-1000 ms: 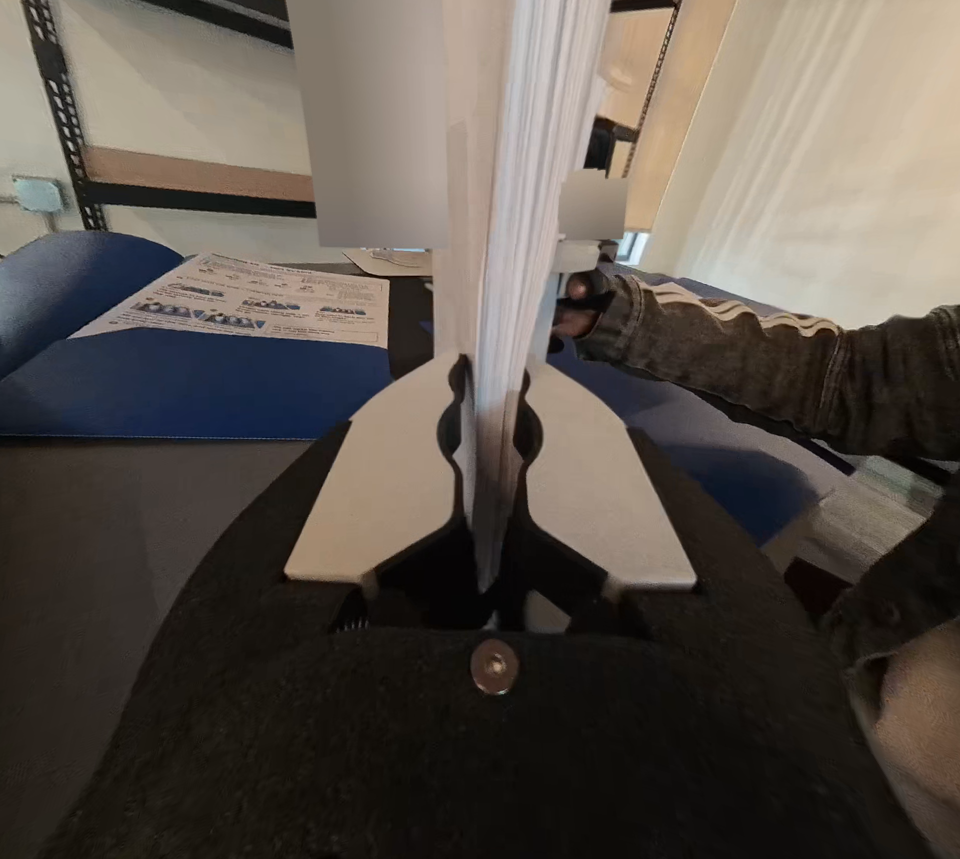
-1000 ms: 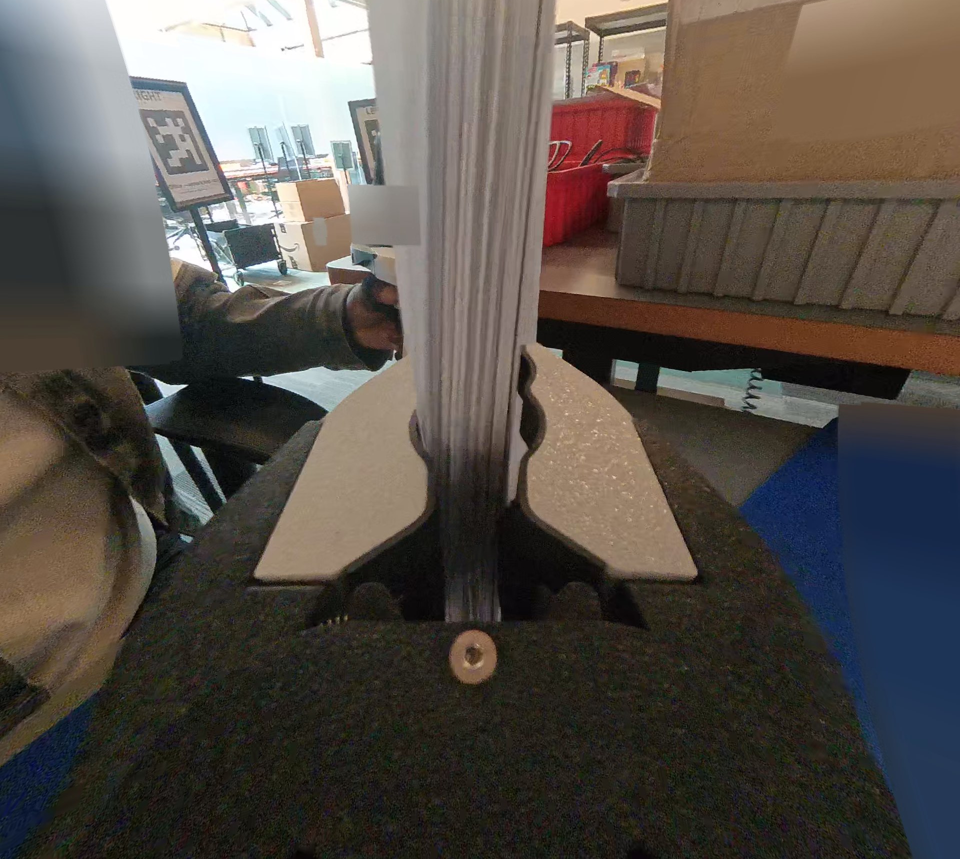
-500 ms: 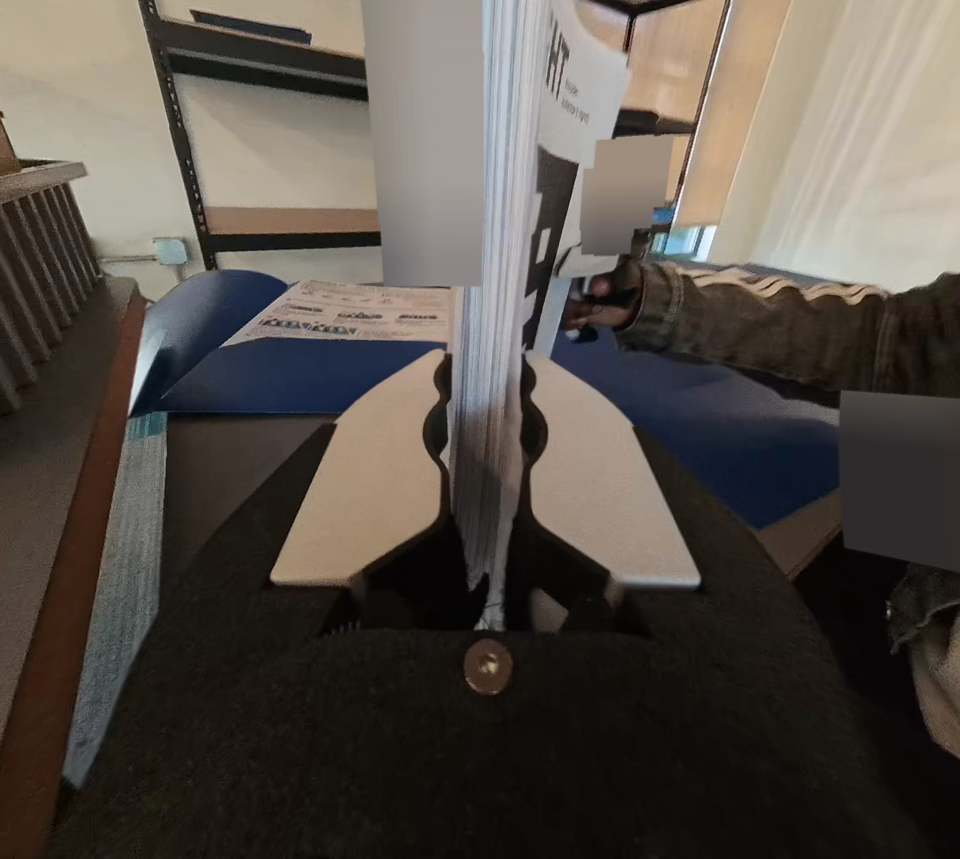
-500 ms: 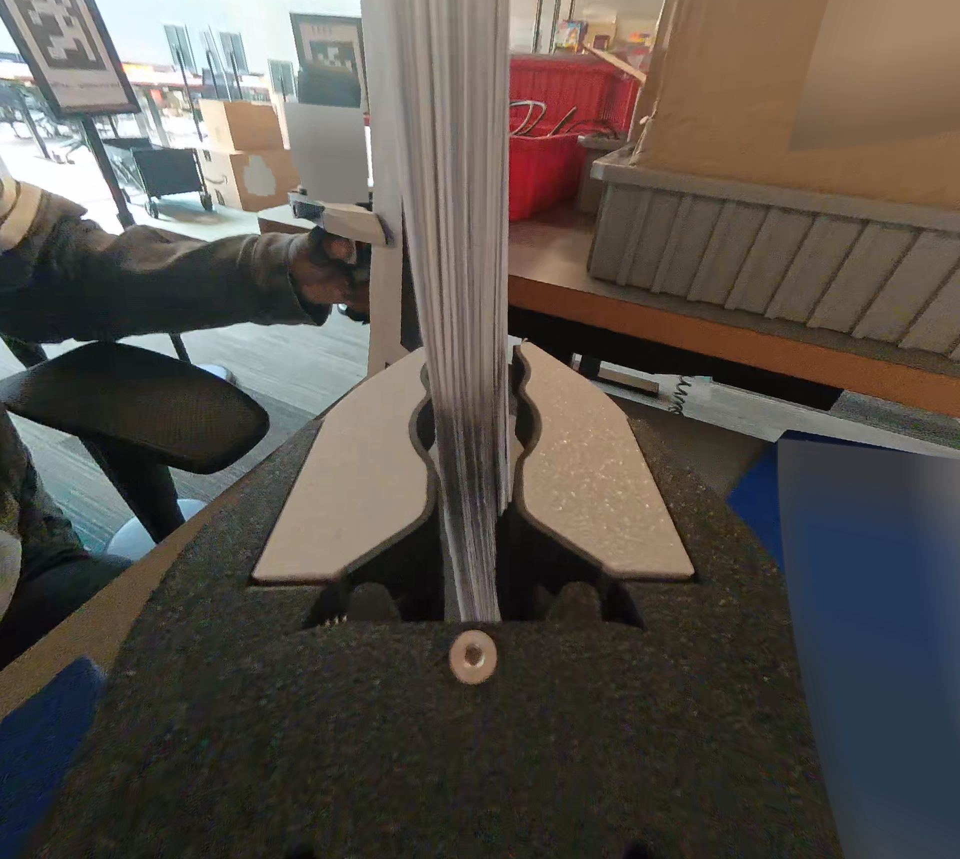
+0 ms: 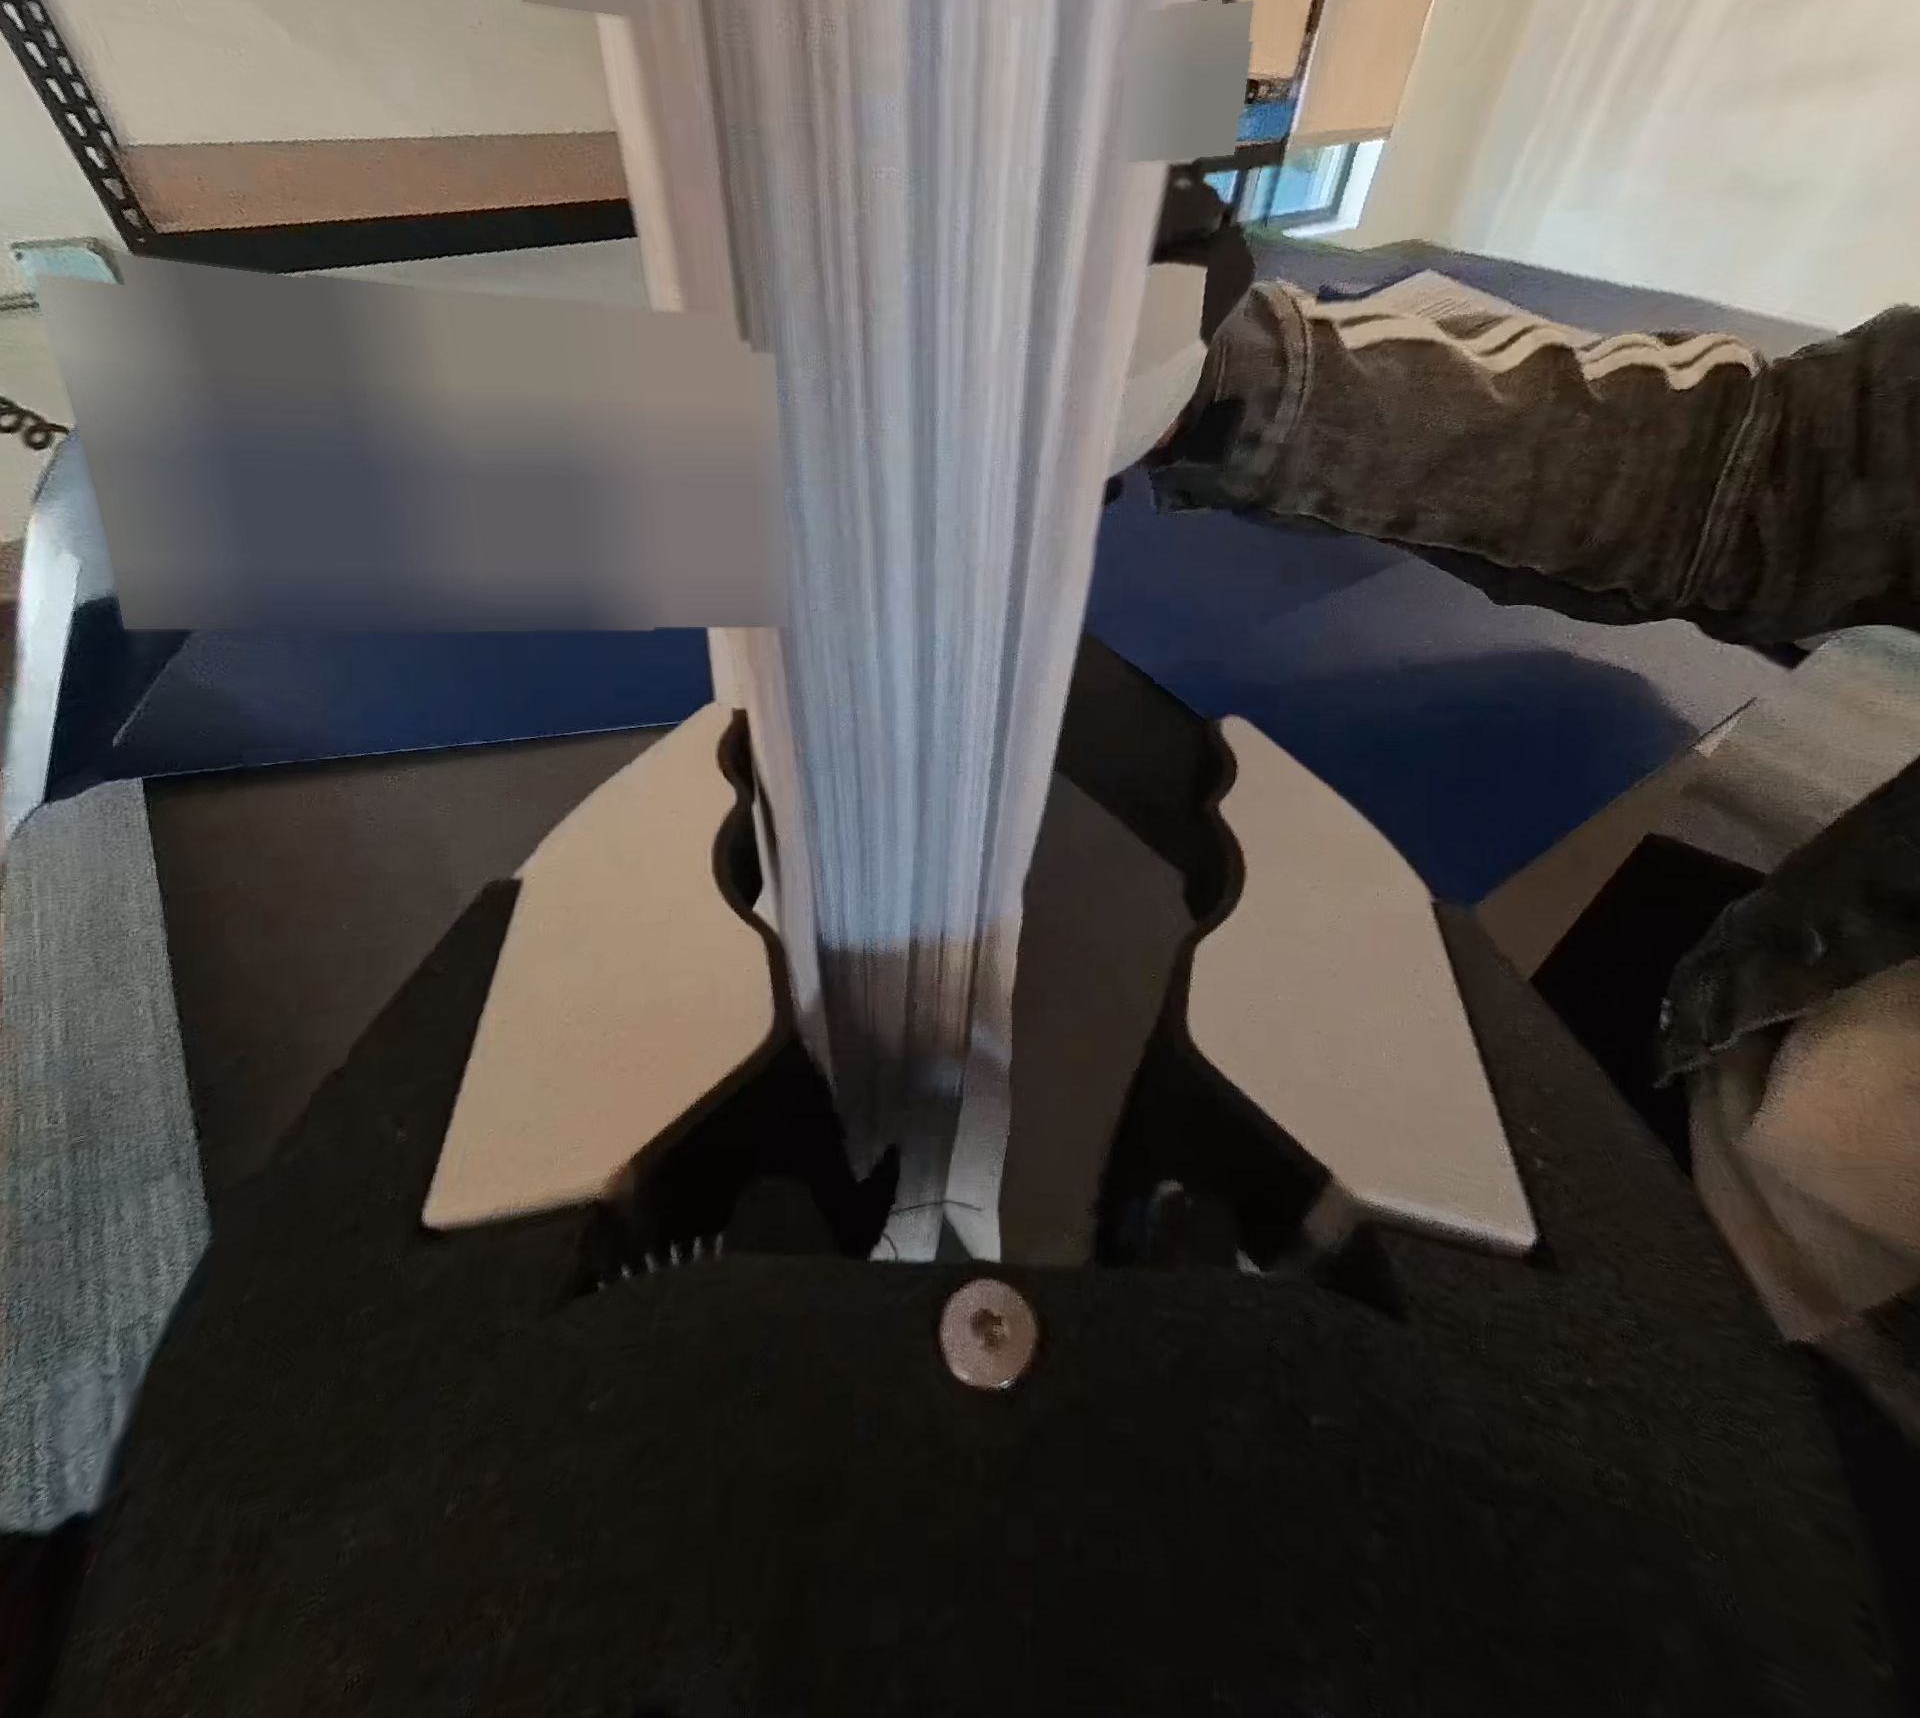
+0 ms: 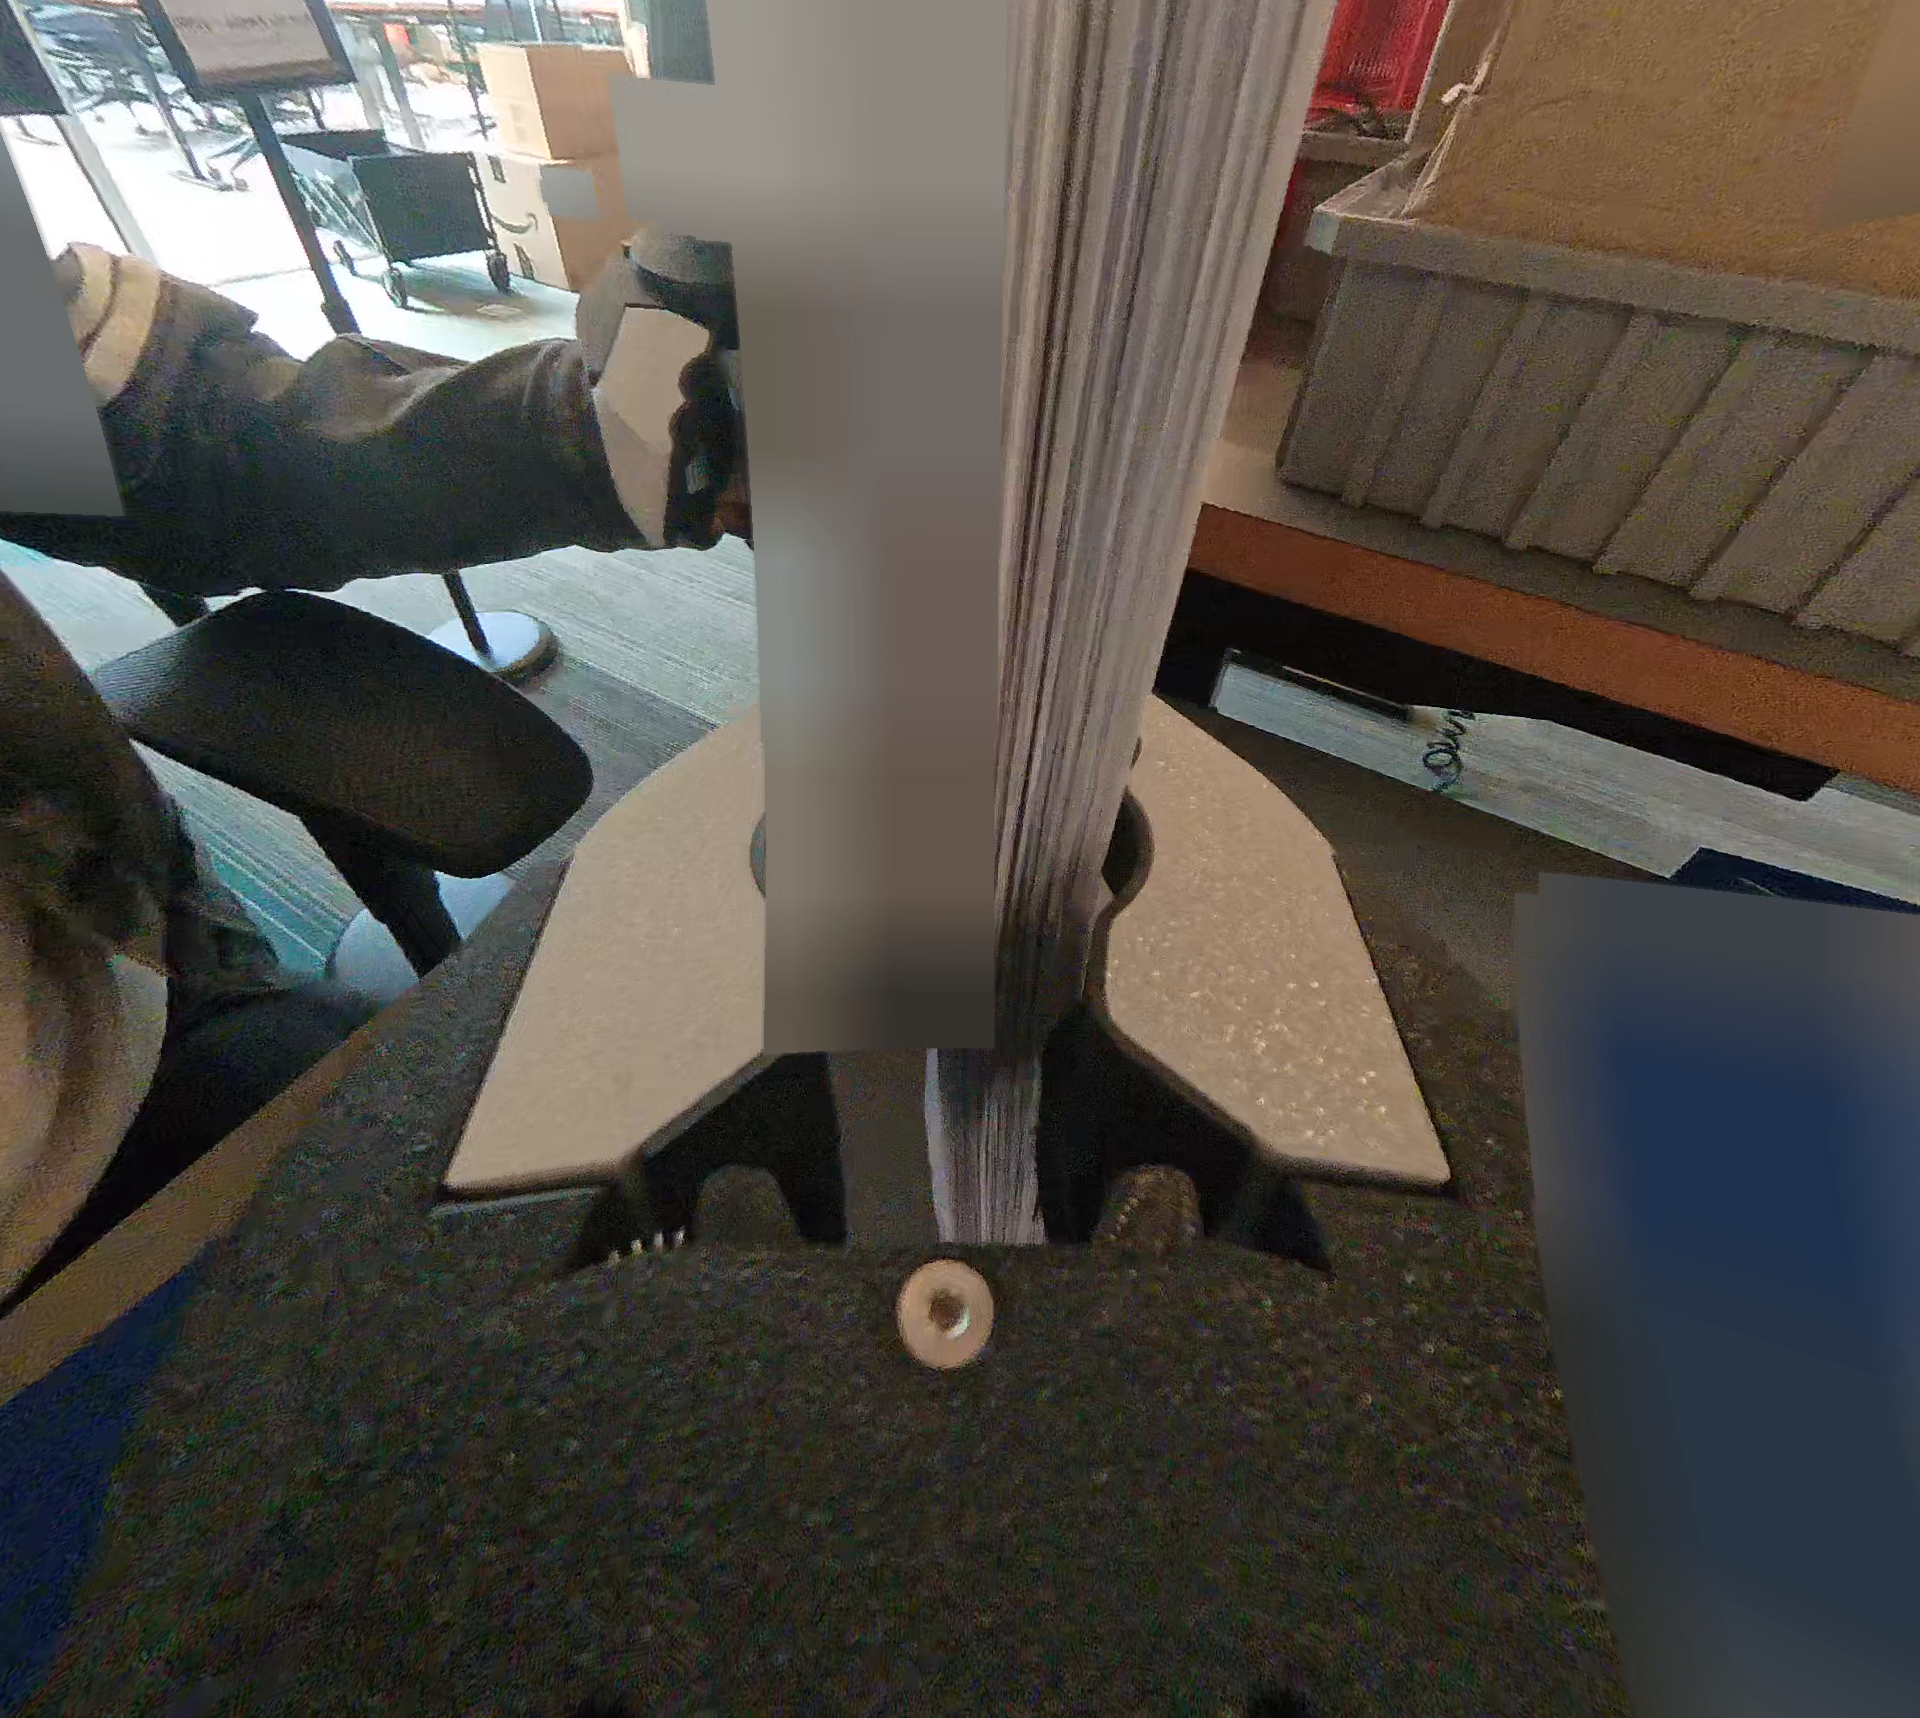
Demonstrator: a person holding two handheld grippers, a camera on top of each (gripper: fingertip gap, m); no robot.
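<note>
A thick stack of white paper sheets point(image 5: 914, 421) stands on edge between the fingers of my left gripper point(image 5: 977, 837). The jaws are spread; the stack rests against the left finger and a gap shows on its right side. The same stack point(image 6: 1122, 318) stands in my right gripper point(image 6: 935, 837), whose jaws are also apart. There it leans on the right finger, and a blurred patch hides the left part. A person's sleeved arm point(image 5: 1507, 442) reaches to the far edge of the stack, and the other arm point(image 6: 343, 442) shows in the right wrist view.
An open blue folder point(image 5: 416, 681) lies on the dark table point(image 5: 312, 889), with more blue folder point(image 5: 1403, 702) to the right. Metal shelving point(image 5: 364, 214) stands behind. A grey bin point(image 6: 1558, 442) holding a cardboard box point(image 6: 1683, 6) sits on a wooden bench; a black chair point(image 6: 343, 733) is at left.
Both grippers have opened: their fingers were clamped on the paper stack before and now stand apart, with the stack loose between them. Both views have also shifted slightly.
</note>
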